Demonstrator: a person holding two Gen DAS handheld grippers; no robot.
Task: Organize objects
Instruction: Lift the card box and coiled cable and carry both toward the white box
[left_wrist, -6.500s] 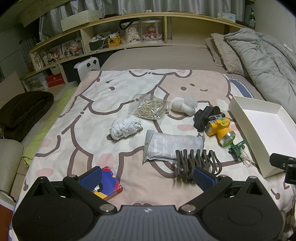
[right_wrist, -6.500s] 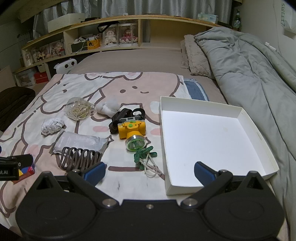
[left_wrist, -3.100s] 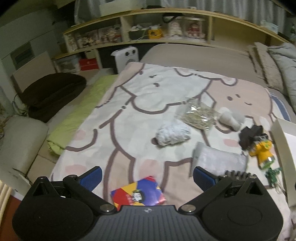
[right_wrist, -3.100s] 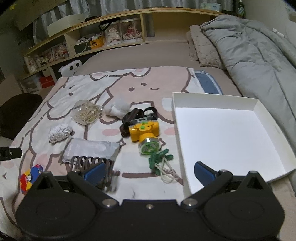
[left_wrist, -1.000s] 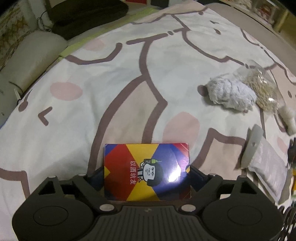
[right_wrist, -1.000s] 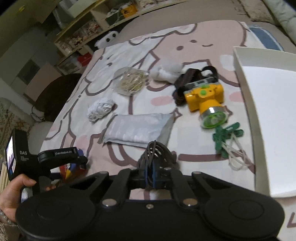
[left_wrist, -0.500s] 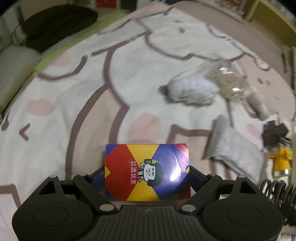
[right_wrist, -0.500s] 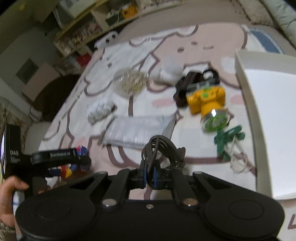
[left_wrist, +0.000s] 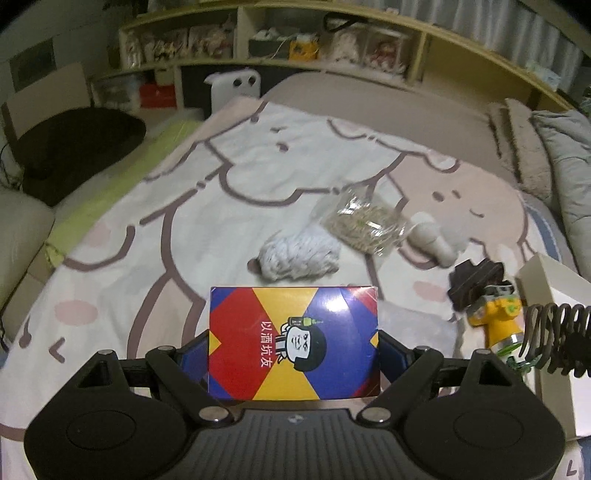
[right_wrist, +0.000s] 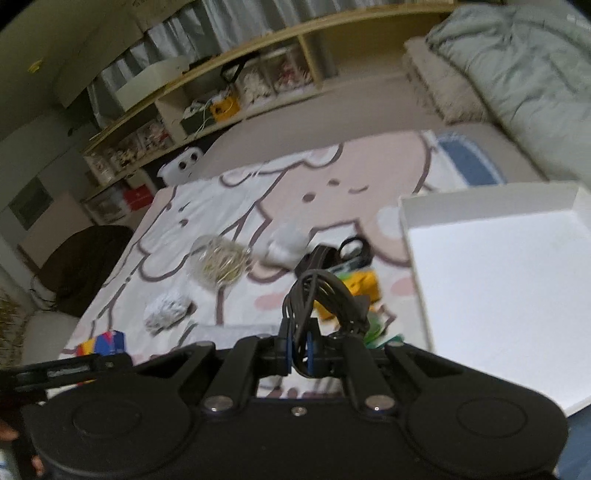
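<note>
Between the blue fingers (left_wrist: 390, 350) of the left gripper (left_wrist: 293, 349), 1 colourful card box (left_wrist: 293, 341) is being clamped flat, lifted above the cartoon bedspread (left_wrist: 155, 236); its face is showing a cartoon head and the characters 以酒坑友. Just ahead, 1 white yarn ball (left_wrist: 300, 254), 1 clear bag of rubber bands (left_wrist: 364, 221) and 1 yellow headlamp (left_wrist: 496, 319) are lying on the bedspread. At the right gripper (right_wrist: 301, 349), the fingers are pinching 1 dark coiled hair claw (right_wrist: 325, 295), holding it in the air. Beyond it to the right, 1 white shallow box (right_wrist: 491, 201) is sitting on the bed, with nothing visible inside it.
</note>
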